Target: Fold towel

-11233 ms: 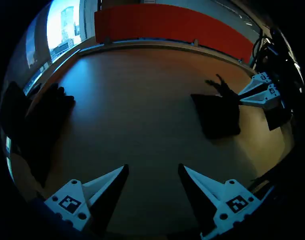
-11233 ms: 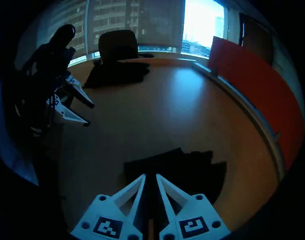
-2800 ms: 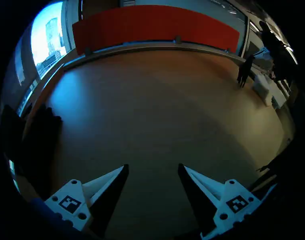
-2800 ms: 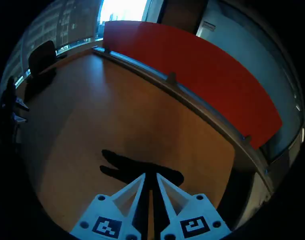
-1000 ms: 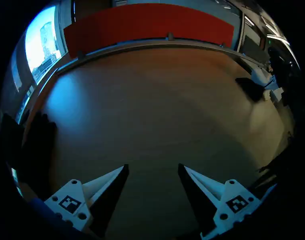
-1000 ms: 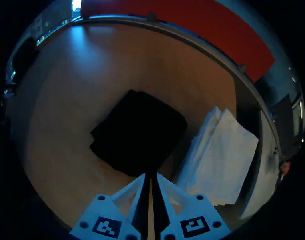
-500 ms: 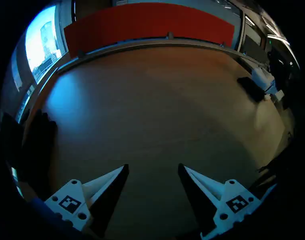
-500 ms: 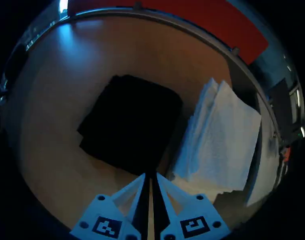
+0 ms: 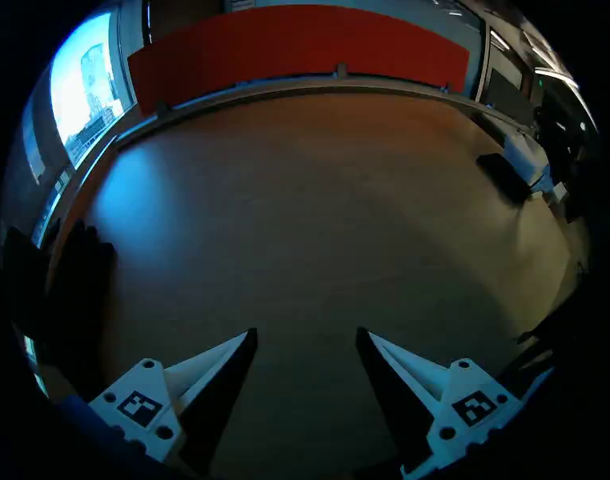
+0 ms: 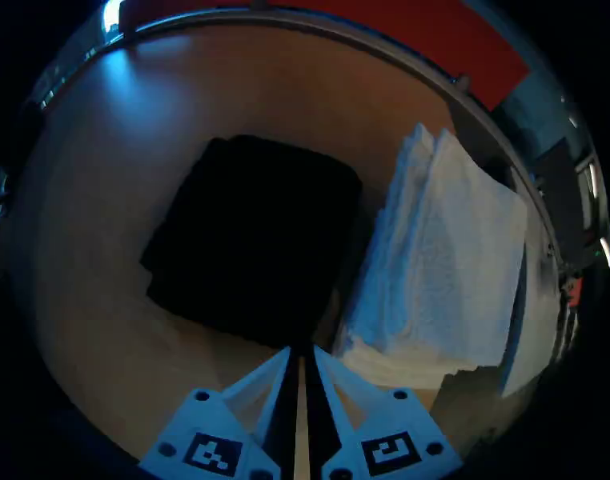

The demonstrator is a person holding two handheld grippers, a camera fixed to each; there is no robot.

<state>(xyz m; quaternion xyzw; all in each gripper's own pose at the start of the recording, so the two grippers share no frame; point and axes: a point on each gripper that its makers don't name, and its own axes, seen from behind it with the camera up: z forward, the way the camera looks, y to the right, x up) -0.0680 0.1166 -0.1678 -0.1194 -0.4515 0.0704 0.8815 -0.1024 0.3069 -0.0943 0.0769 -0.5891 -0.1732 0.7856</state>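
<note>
The right gripper view looks down at close range on the folded dark towel (image 10: pixel 253 240), which lies flat on the wooden bench (image 10: pixel 89 176) as a roughly square, layered block. Just beside it on the right is a stack of white towels (image 10: pixel 453 256), its stepped edges facing the dark one; the two are touching or very nearly so along that side. The right gripper (image 10: pixel 302 352) has its jaws drawn almost together, with a thin slit between them, and their tips sit at the near edge of the dark towel (whether any cloth is pinched there cannot be told, since the spot is all shadow). The left gripper view takes in the same bench from far off, across a broad bare stretch of wood. The dark towel and the white stack appear there as small shapes at the far right edge, with something dark beyond them that is too dim to make out. The left gripper (image 9: pixel 305 340) holds its jaws wide apart over the wood, gripping nothing. That view also shows a red partition (image 9: pixel 305 40) along the far edge of the bench, a bright window (image 9: pixel 81 80) at the left, and a dark heap (image 9: pixel 73 288) at the bench's left edge.
</note>
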